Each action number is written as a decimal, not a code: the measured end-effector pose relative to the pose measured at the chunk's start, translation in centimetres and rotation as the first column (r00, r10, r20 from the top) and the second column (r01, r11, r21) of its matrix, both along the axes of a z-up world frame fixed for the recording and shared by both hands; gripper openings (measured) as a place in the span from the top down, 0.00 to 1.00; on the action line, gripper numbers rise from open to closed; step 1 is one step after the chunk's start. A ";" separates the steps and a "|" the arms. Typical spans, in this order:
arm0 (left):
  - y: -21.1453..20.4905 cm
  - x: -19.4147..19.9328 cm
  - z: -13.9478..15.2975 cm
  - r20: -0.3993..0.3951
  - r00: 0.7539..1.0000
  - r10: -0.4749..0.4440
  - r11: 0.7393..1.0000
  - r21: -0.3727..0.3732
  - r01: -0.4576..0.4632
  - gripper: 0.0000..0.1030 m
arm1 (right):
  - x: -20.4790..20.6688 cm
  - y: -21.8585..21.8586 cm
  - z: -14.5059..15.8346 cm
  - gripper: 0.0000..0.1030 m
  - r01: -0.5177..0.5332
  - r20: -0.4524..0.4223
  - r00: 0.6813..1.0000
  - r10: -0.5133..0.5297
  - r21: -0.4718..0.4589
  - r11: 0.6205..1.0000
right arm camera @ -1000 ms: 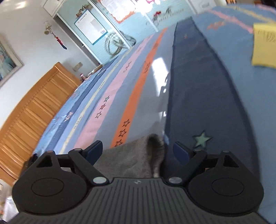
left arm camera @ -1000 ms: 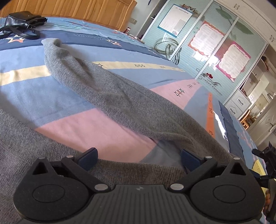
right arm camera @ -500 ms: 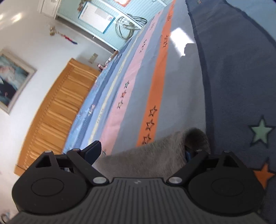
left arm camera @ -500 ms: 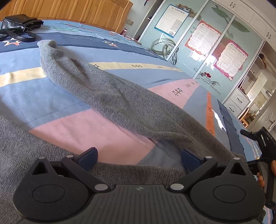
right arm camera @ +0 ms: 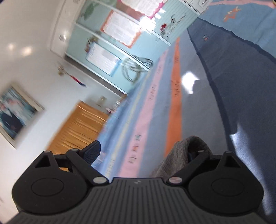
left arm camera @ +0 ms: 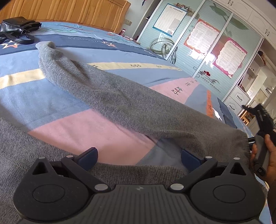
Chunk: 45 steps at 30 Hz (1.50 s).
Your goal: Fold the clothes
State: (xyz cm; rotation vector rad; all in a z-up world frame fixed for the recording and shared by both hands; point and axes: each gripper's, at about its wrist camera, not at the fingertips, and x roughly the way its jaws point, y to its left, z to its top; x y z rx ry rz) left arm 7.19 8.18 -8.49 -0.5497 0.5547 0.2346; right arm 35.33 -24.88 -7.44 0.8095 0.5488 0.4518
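One grey knitted sweater [left arm camera: 120, 103] is spread on the striped blue, pink and orange bedspread [left arm camera: 34, 96]. One sleeve is stretched lengthwise, its cuff pointed toward the wooden headboard [left arm camera: 69, 15]. The left gripper [left arm camera: 138, 155] is held released over the hem. The right gripper [right arm camera: 143, 151] is seen unclenched, knit draped over one finger. One black leather bag [left arm camera: 15, 27] is noted.

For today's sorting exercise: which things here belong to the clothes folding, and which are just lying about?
Part of the job:
grey sweater
left claw
right claw

Just lying about:
black bag
bedspread
hoops by the wardrobe
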 end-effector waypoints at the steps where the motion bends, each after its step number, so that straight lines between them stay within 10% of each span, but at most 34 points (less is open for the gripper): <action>1: 0.0 0.0 0.0 -0.001 1.000 -0.001 1.000 0.001 0.001 0.01 | 0.6 0.6 -0.2 0.09 -0.011 -0.014 1.000 0.010 -0.065 0.998; 4: -0.1 0.0 -0.1 -0.003 1.000 -0.007 1.000 0.004 0.007 0.01 | 2.4 1.7 -2.0 0.11 -0.106 -0.191 0.980 0.063 -0.224 0.969; 16: -0.2 -0.1 0.2 -0.017 1.000 -0.018 1.000 0.012 0.018 0.01 | -5.1 -8.5 1.0 0.00 0.084 -0.143 0.987 -0.073 0.071 0.994; 24: -0.6 -0.3 0.6 -0.036 0.999 -0.031 0.999 0.031 0.032 0.01 | -18.3 -10.3 2.3 0.00 0.081 -0.100 0.988 -0.114 -0.291 0.953; 36: -1.0 -0.9 0.9 -0.061 0.998 -0.017 0.999 0.050 0.020 0.01 | -21.1 -12.0 -3.5 0.00 0.199 -0.253 0.949 -0.187 0.023 0.980; 45: -1.0 -0.7 0.8 -0.067 0.998 -0.018 0.998 0.057 0.022 0.01 | -18.9 -11.5 -4.4 0.61 0.160 -0.261 0.951 -0.165 -0.039 0.986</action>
